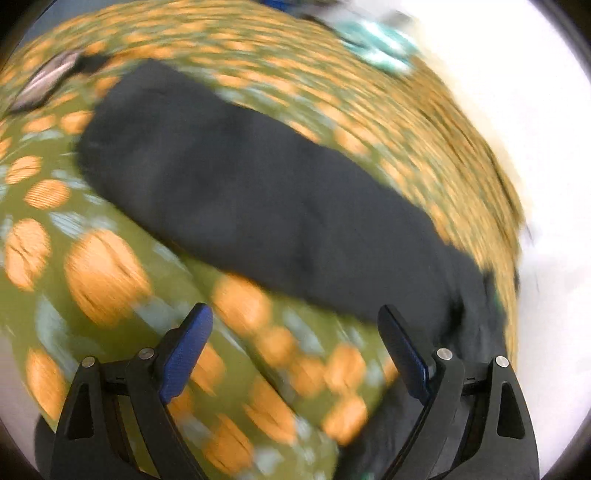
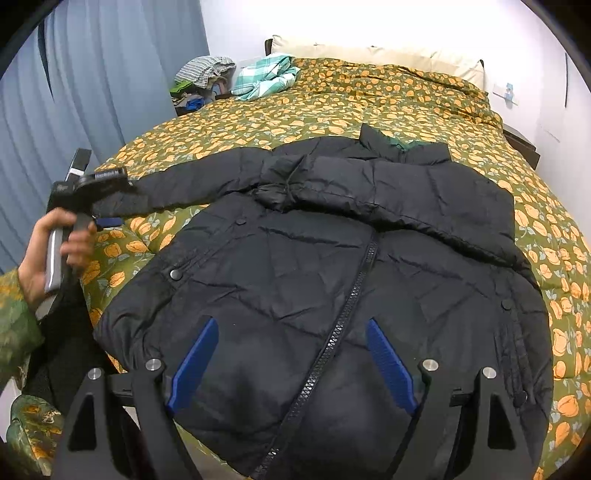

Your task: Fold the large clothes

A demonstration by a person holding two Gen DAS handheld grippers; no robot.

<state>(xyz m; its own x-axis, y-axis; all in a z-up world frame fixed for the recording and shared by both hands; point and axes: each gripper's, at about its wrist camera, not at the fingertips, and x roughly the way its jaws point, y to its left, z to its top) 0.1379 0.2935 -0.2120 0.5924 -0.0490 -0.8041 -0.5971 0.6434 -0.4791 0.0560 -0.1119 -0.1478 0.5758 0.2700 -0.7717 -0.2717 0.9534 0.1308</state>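
Across the flowered bedspread (image 2: 369, 99) lies a black puffer jacket (image 2: 314, 266), front up and zipped, one sleeve folded over the chest, the other stretched out to the left. Above its hem hangs the right gripper (image 2: 291, 363), jaws wide, gripping nothing. A hand (image 2: 55, 251) holds the left gripper (image 1: 295, 343) near the outstretched sleeve's cuff, jaws also wide and empty; its own view is blurred. Pillows (image 2: 388, 55), a checked cloth (image 2: 264, 75), blue curtains (image 2: 103, 81) and a white wall (image 2: 369, 18) lie beyond.

Jacket (image 2: 314, 266) was black; bedspread (image 2: 369, 99) olive with orange flowers. My gripper pads (image 2: 388, 365) were blue, curtain (image 2: 92, 74) upper left grey-blue, shirt (image 2: 264, 75) teal-white plaid.
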